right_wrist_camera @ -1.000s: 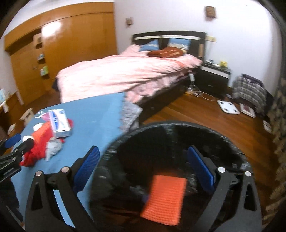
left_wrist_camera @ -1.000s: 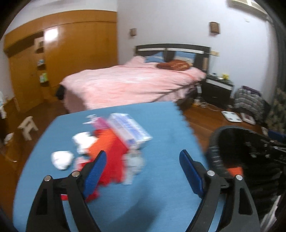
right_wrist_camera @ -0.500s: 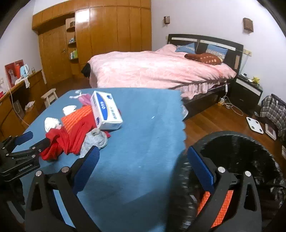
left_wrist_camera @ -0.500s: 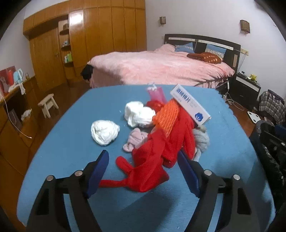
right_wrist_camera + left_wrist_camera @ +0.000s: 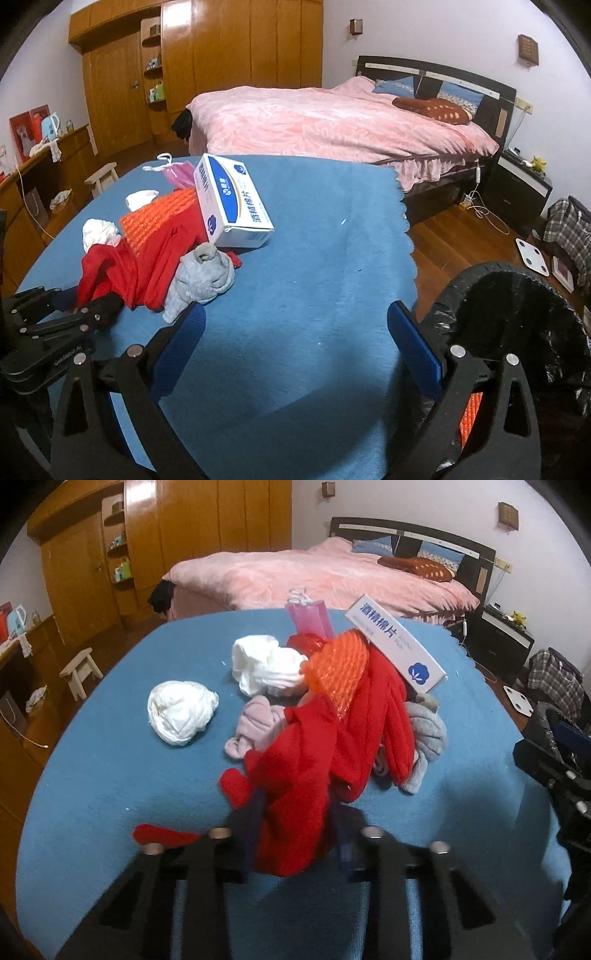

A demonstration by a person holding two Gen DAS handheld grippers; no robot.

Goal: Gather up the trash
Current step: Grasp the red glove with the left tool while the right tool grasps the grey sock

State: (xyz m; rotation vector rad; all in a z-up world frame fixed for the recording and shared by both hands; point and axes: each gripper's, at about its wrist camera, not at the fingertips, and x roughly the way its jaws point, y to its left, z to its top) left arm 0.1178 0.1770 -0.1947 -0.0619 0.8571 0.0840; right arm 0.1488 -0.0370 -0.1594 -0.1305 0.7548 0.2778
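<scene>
Left claw (image 5: 295,834): jaws just drawn in, clamped on near end of red cloth (image 5: 314,746).
Right claw (image 5: 295,332): spread wide, empty, over bare blue counter (image 5: 314,240).
Just beyond left claw: orange net (image 5: 340,672), box (image 5: 395,642), grey sock (image 5: 424,734) resting on or against cloth.
Risk: lifting cloth likely drags these off the counter.
Bin (image 5: 517,314): right of right claw.

Pink-covered bed (image 5: 332,125) is seen w/ dark headboard, blue pillows. Wooden wardrobe (image 5: 221,55) is set along back wall. Small stool (image 5: 79,672) is placed on wood floor; white scale (image 5: 530,254) nr plaid bag (image 5: 569,229).
</scene>
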